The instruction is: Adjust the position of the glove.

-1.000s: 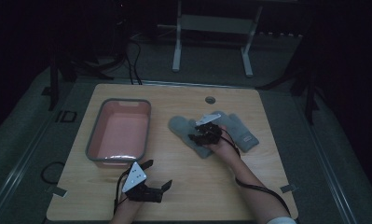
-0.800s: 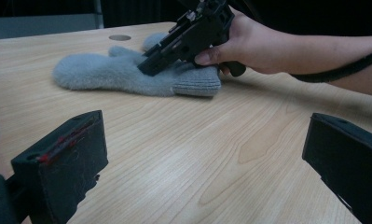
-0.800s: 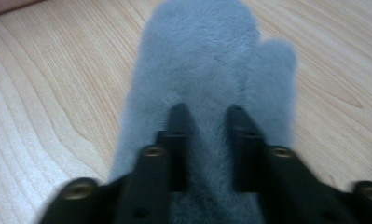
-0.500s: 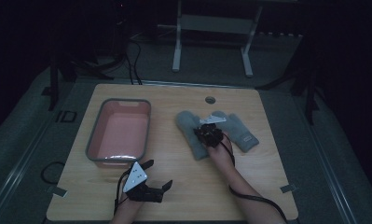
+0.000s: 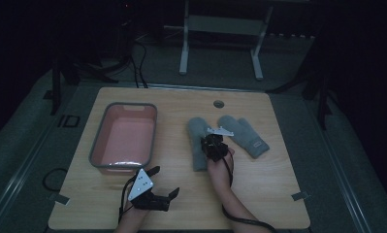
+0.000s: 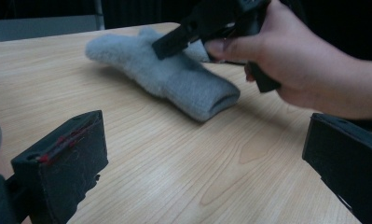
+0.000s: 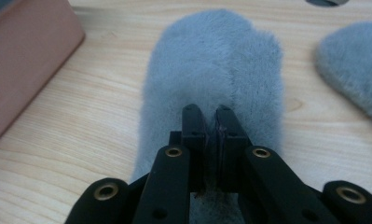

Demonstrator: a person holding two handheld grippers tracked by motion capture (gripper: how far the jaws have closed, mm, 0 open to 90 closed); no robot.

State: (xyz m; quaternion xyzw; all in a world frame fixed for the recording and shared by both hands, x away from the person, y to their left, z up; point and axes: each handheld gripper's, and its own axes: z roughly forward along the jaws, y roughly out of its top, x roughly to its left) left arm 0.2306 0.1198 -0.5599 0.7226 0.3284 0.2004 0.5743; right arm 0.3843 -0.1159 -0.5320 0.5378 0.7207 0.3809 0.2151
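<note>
Two grey furry mittens lie side by side on the wooden table [image 5: 278, 184]. My right gripper [image 5: 214, 145] sits over the cuff end of the left mitten [image 5: 197, 141], and in the right gripper view its jaws [image 7: 210, 112] are pressed together with the mitten's [image 7: 211, 60] fur pinched between them. The right mitten [image 5: 244, 133] lies just beside it, untouched, and its edge [image 7: 356, 60] shows at the right. My left gripper [image 5: 164, 182] rests near the table's front edge, open and holding nothing. From the left gripper [image 6: 202, 135], the left mitten [image 6: 165, 74] and the right gripper [image 6: 202, 28] lie ahead.
A pink bin with a grey rim [image 5: 96, 145] stands at the left of the table, its wall [image 7: 25, 51] close to the left mitten. A round cable hole [image 5: 218, 104] sits near the far edge. Bare wood lies between my two grippers.
The left mitten has swung from a slant to lie straighter, with my right gripper on it. My right forearm has come round to the left. The left gripper has not moved.
</note>
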